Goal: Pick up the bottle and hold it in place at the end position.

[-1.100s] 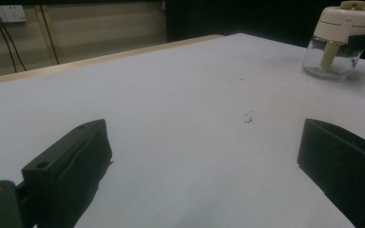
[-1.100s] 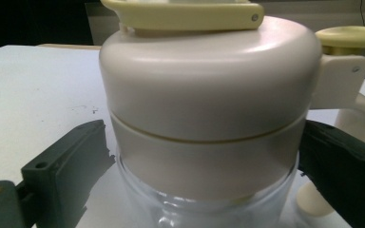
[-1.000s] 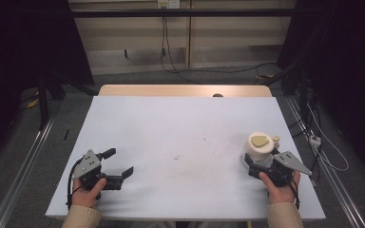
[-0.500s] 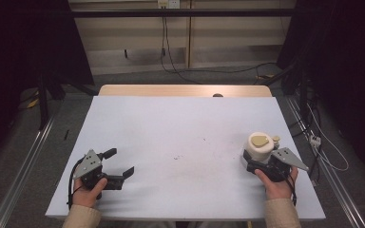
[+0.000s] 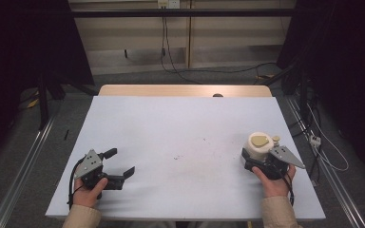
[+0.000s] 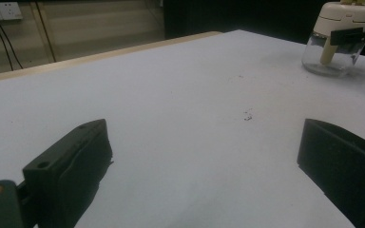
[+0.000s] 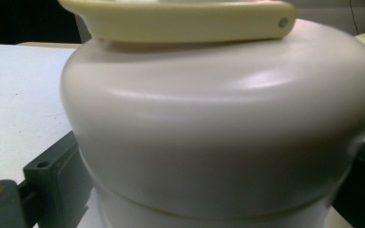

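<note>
A glass jar with a cream lid (image 5: 259, 141) stands near the table's right front edge. My right gripper (image 5: 258, 150), held by a hand, has one jaw on each side of the jar and looks shut on it. Up close, the jar's lid (image 7: 218, 118) sits between the two jaws of the right gripper (image 7: 214, 183). From the left gripper view the jar (image 6: 347, 14) stands far off with a black jaw across its side. My left gripper (image 5: 120, 161) rests at the left front, open, with nothing between its jaws (image 6: 204, 156).
The white table (image 5: 180, 128) has a few dark specks (image 6: 248, 115) near its middle. A wooden strip (image 5: 185, 90) runs along the far edge. Cables lie on the floor beyond and to the right of the table.
My right gripper has crept a little forward and left around the jar. The jar and the left gripper have stayed in place.
</note>
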The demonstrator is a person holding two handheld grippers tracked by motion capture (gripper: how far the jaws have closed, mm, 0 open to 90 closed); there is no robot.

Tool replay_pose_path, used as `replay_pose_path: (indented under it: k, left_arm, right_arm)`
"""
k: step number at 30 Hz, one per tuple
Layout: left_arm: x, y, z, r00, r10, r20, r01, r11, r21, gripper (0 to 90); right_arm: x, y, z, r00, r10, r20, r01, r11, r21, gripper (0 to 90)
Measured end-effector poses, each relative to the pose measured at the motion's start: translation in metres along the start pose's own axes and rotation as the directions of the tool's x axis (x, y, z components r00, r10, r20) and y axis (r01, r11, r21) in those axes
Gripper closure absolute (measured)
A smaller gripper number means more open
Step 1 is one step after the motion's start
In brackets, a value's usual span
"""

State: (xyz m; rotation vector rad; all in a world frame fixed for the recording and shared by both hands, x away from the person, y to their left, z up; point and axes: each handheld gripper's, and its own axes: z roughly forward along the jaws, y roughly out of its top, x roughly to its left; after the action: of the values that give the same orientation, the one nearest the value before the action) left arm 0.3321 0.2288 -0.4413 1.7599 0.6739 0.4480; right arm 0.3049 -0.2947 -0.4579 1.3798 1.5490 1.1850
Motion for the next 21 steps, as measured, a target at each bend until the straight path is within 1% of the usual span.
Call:
replay_pose_path:
  k: [6, 8, 10, 13, 21]
  left_arm:
    - [-0.0004, 0.0000, 0.0011, 1.0000, -0.003, 0.003, 0.003, 1.0000, -0.002, 3.4]
    - [-0.0007, -0.0001, 0.0015, 1.0000, -0.006, 0.003, 0.007, 1.0000, -0.003, 3.4]
    - [-0.0003, 0.0000, 0.0015, 1.0000, 0.002, 0.003, -0.002, 1.0000, 0.002, 3.4]
    - [-0.0005, 0.0001, 0.0015, 1.0000, -0.003, 0.001, 0.003, 1.0000, -0.002, 3.4]
    - [0.0000, 0.0001, 0.0009, 1.0000, -0.004, 0.000, 0.004, 1.0000, -0.001, 3.4]
  right_arm:
    - [0.0020, 0.0003, 0.0009, 0.9998, 0.005, 0.018, -0.005, 1.000, -0.001, 4.8]
    - [0.0014, 0.0006, 0.0008, 0.9998, 0.011, 0.015, -0.011, 1.000, -0.001, 5.2]
    - [0.0011, 0.0012, 0.0004, 0.9999, 0.012, 0.013, -0.012, 1.000, 0.003, 5.4]
    - [0.0013, 0.0021, 0.0001, 0.9999, 0.011, 0.013, -0.012, 1.000, 0.008, 5.7]
    - [-0.0005, 0.0025, -0.0002, 0.9998, 0.018, 0.002, -0.018, 1.000, 0.002, 6.0]
